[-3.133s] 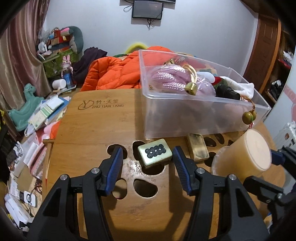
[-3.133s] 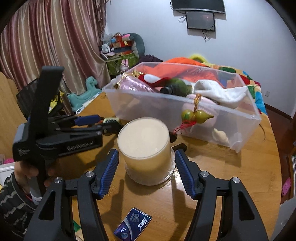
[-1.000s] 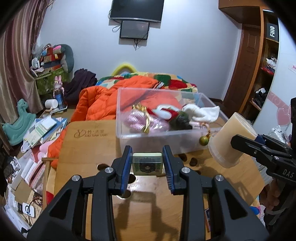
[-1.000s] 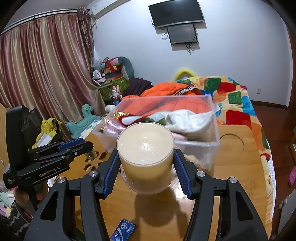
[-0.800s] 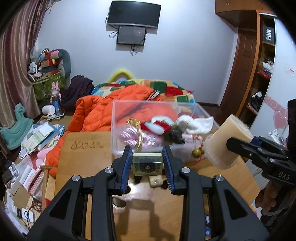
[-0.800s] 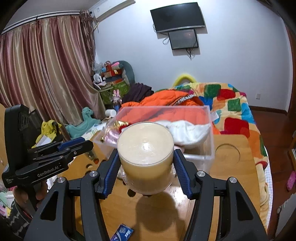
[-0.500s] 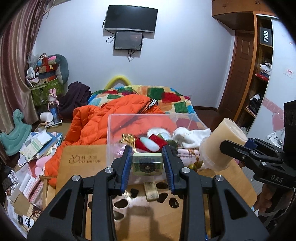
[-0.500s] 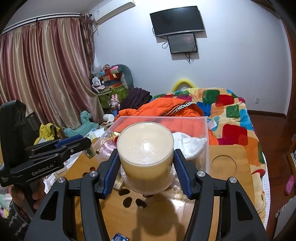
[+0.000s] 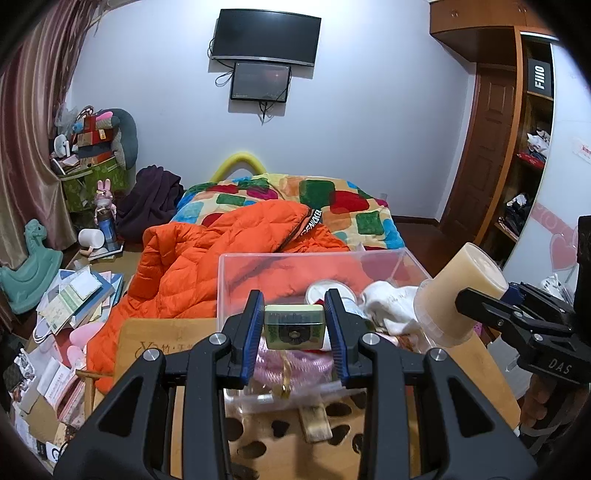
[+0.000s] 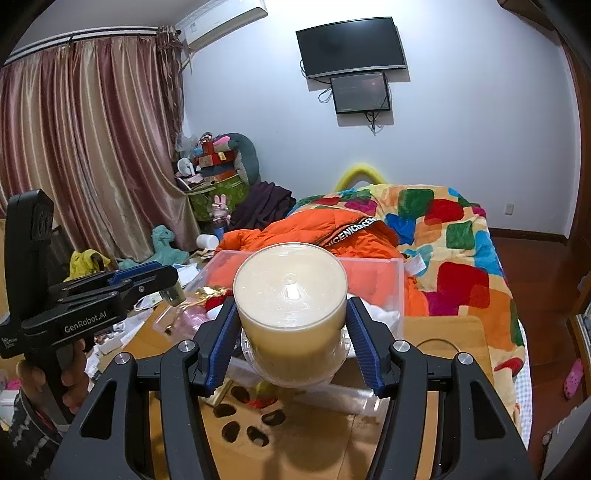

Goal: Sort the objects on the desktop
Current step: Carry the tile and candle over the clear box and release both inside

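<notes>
Evenly lit indoors from overhead, cool and slightly dim. Soft glare on the white wall (image 10: 461, 122) near the air conditioner (image 10: 221, 22). Faint reflections across the dark wall screen (image 9: 264, 37). Strong fisheye bending at every edge, with black vignette filling the corners. Sharp in the middle distance, softer on the near black gripper frames at the bottom. Diffuse shadow under the cream tub (image 10: 291, 306) onto the wooden table (image 10: 443, 339). No motion blur.

Both tongs now hang raised off the tabletop (image 9: 155, 343): the left tongs (image 9: 294, 326) lift the mahjong tile (image 9: 294, 326), the right tongs (image 10: 290, 334) the cream cylinder case (image 10: 290, 295), both above the clear bin's (image 9: 236, 291) near edge.
</notes>
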A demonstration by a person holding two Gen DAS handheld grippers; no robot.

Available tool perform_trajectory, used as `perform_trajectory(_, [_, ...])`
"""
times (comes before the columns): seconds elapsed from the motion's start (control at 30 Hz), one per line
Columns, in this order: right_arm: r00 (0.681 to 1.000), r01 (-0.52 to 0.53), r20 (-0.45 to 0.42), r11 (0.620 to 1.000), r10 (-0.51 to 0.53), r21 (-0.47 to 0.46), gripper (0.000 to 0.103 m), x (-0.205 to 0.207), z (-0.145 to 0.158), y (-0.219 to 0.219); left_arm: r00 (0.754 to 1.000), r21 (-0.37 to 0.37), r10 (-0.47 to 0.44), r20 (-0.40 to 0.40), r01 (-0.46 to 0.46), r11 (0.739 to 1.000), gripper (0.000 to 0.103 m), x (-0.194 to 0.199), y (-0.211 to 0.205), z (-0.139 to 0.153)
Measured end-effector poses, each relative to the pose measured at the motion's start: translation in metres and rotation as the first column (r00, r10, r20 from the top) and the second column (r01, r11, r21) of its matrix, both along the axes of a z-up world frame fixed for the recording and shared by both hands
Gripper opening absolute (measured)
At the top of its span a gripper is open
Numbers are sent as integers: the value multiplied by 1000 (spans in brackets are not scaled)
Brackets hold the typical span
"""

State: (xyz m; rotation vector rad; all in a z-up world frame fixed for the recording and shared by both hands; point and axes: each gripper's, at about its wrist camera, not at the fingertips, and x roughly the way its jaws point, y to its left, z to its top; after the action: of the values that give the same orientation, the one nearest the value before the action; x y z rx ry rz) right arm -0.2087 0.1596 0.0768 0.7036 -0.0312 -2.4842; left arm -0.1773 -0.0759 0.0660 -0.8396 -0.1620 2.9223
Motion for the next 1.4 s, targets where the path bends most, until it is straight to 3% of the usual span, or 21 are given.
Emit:
perform_trajectory(0.4, [999,15,49,1000,-17,27,54,-44,-18,-10,999,4,32,44,-32,999,33,-39,-8,-16])
perform_trajectory(0.77, [995,51,82,997,-55,50,54,-77,-32,-15,994,-40,68,88,-65,997,33,-72,-8,-31])
perform_trajectory(0.9, [995,55,83,997,-59,45,54,-77,-38,-17,990,-49,69,119,-63,997,33,-77,-7,-43])
perform_trajectory(1.13, [997,57,51,988,-65,140,55,-73,-43,-32,989,-62,51,142,-42,997,33,-75,0,-52])
perform_trajectory(1.4, [998,34,41,986,-42,161,55,-60,-42,-39,991,-82,34,127,-23,996,36,-64,9,-46])
